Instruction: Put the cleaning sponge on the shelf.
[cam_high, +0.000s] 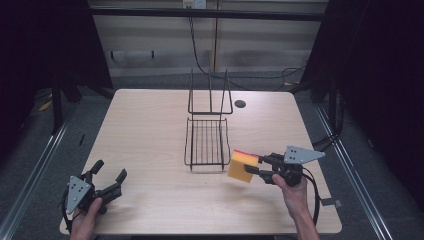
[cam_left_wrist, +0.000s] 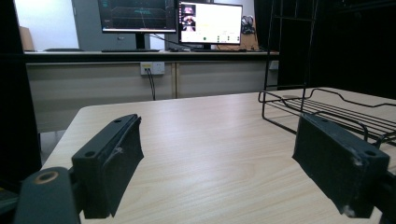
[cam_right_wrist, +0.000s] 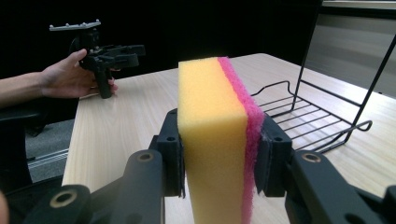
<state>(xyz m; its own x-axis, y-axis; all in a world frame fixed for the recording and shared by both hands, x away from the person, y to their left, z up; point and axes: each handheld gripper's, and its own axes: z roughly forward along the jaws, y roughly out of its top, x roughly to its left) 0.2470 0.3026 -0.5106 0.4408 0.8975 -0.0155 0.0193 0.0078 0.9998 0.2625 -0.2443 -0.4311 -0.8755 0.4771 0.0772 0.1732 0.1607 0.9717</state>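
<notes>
The sponge (cam_high: 243, 166) is clamped in the right tongs (cam_high: 260, 167) beside the wire rack (cam_high: 207, 142), probably for loading; the left tongs (cam_high: 111, 177), spread empty, are parked near the table's near-left corner.

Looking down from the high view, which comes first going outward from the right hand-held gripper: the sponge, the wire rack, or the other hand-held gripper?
1. Yellow sponge with a pink scrub layer: clamped in the right hand-held gripper, off the table.
2. Black wire rack: just beyond the sponge, at the table's middle.
3. Left hand-held gripper: farthest, near the table's front left corner, jaws apart.
</notes>
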